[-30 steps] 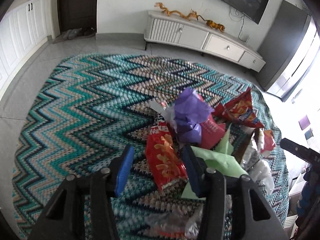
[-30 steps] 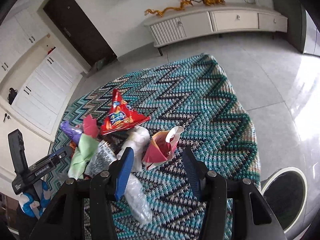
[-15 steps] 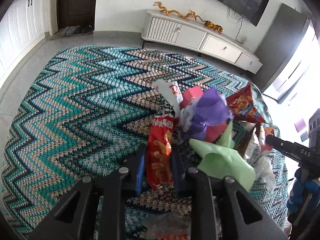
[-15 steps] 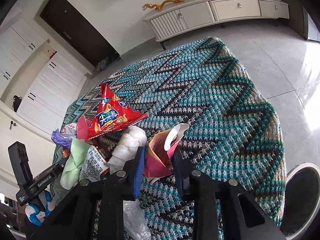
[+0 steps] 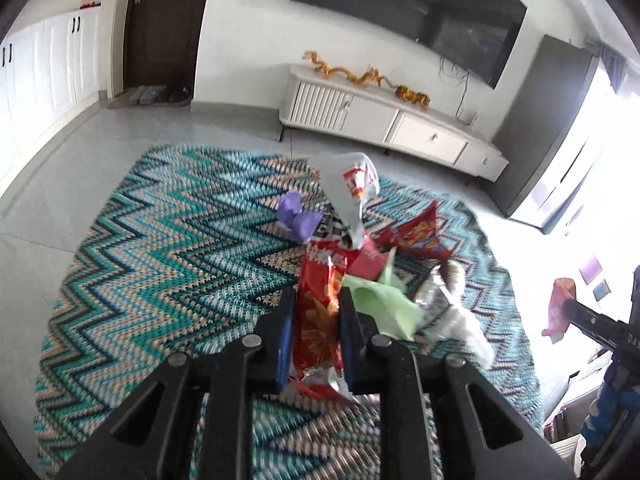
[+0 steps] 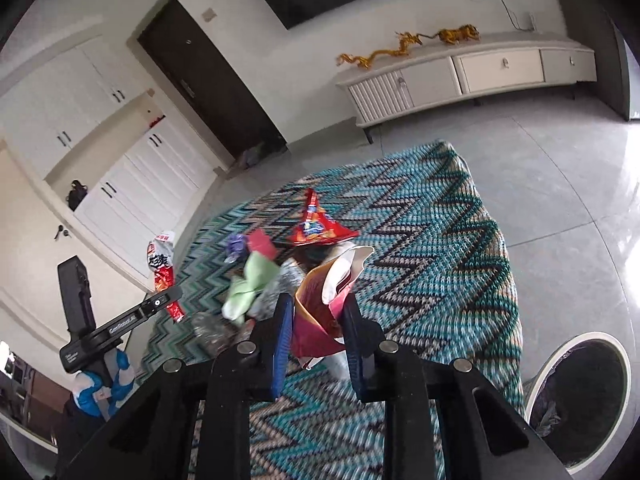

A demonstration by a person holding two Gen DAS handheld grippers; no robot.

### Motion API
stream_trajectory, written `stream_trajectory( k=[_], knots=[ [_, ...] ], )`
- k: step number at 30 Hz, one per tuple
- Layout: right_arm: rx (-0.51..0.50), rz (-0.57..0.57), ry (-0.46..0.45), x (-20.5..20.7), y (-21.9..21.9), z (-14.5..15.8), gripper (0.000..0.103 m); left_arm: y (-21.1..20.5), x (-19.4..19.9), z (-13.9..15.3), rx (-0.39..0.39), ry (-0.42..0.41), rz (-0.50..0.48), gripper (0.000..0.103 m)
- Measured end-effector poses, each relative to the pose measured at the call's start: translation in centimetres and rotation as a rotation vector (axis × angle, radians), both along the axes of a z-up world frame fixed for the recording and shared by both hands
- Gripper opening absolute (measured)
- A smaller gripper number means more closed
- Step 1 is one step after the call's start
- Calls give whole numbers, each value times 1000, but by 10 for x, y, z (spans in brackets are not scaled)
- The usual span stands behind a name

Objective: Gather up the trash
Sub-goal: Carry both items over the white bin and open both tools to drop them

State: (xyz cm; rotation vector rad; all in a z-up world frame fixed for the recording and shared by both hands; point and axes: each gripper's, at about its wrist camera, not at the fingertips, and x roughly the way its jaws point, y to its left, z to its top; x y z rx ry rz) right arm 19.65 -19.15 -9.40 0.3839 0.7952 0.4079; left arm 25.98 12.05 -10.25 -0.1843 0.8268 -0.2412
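Both grippers had closed and lifted since a second earlier. Left gripper (image 5: pixel 316 320) fingers, closing, pinched the red snack bag (image 5: pixel 320 300), its long axis running up and away. Right gripper (image 6: pixel 318 320) fingers clamped the pink paper (image 6: pixel 324 312); the bin (image 6: pixel 580 400) lay to its lower right, nearer that hand.

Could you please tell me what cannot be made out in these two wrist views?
- Bin, right view: cut off by the frame edge; dark contents unreadable.
- Red snack bag, left view: lower end hidden behind the left gripper.
- Clear plastic, right view: blurred, kind unclear.
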Motion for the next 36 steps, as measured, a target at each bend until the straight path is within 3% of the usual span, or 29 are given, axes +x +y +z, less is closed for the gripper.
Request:
stream_trajectory(
  k=[9,19,28,36],
  knots=[
    [9,46,-121,-93,2,49,23,-6,-68,51,-33,-108,-47,18],
    [-21,-15,-233,-200,-30,84,23,-51,-139,86,-82,-195,-185,16],
    [-73,-191,-295,-279,-111,100,22,-142,-168,93,-105,-204,-385,16],
    [-79,-386,-244,-301,-182,72,22,-245,-174,70,-30,-132,-565,16]
  ],
)
